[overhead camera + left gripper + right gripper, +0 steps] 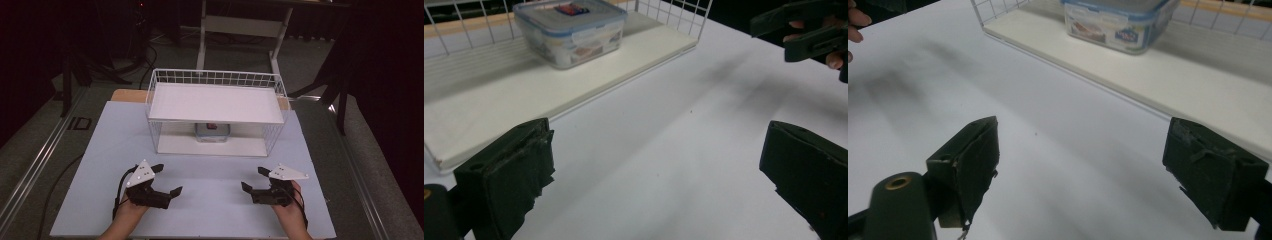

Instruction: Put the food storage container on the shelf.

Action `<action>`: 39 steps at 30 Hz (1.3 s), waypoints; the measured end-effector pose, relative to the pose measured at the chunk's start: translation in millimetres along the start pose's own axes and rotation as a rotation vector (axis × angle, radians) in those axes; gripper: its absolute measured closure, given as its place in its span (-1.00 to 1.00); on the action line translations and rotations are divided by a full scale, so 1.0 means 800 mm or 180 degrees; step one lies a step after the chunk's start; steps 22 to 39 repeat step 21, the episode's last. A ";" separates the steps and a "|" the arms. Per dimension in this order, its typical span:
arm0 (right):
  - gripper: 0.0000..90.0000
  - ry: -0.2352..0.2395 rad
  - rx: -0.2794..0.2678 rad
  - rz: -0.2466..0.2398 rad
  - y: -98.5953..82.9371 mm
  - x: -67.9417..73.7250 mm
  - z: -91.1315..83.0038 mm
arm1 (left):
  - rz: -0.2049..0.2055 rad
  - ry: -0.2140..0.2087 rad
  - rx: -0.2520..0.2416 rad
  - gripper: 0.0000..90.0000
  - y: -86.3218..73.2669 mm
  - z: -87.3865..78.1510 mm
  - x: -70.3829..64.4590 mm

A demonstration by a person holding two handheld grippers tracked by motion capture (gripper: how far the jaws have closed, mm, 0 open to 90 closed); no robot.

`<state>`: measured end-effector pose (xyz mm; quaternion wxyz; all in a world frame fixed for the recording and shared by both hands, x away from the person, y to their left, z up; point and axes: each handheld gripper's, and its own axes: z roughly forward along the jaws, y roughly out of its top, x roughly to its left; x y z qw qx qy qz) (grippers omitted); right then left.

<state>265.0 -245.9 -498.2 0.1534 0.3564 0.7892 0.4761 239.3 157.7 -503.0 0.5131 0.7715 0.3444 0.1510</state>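
Container (212, 132) half hidden under wire rack (216, 106) shelf — label unreadable.

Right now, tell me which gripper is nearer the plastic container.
Roughly equal. The left gripper sits forward-left of the plastic container, the right gripper forward-right, both open over the table, neither clearly closer.

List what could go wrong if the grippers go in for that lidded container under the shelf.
1. The container sits on the wire rack's lower level, beneath the white top shelf; a raised gripper might strike that shelf's front edge.
2. Wire mesh closes the rack's sides, so only the front is open; the left gripper and right gripper, both open, may crowd each other there.
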 end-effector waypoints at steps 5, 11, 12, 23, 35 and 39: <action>-0.67 -0.0033 -0.0025 0.0002 -0.010 -0.006 -0.007 | -0.0039 0.0060 0.0000 -0.96 -0.010 -0.001 0.004; -0.67 -0.0039 0.0001 0.0048 -0.021 -0.014 -0.010 | -0.0052 0.0124 -0.0010 -0.96 -0.014 -0.001 0.008; -0.67 -0.0054 -0.0003 0.0038 -0.022 -0.015 -0.011 | -0.0034 0.0146 -0.0017 -0.96 -0.013 -0.002 0.008; -0.67 -0.0108 0.0003 0.0025 -0.026 -0.020 -0.011 | 0.0001 0.0036 -0.0119 -0.96 -0.008 -0.004 0.003; -0.67 -0.0108 0.0003 0.0025 -0.026 -0.020 -0.011 | 0.0001 0.0036 -0.0119 -0.96 -0.008 -0.004 0.003; -0.67 -0.0108 0.0003 0.0025 -0.026 -0.020 -0.011 | 0.0001 0.0036 -0.0119 -0.96 -0.008 -0.004 0.003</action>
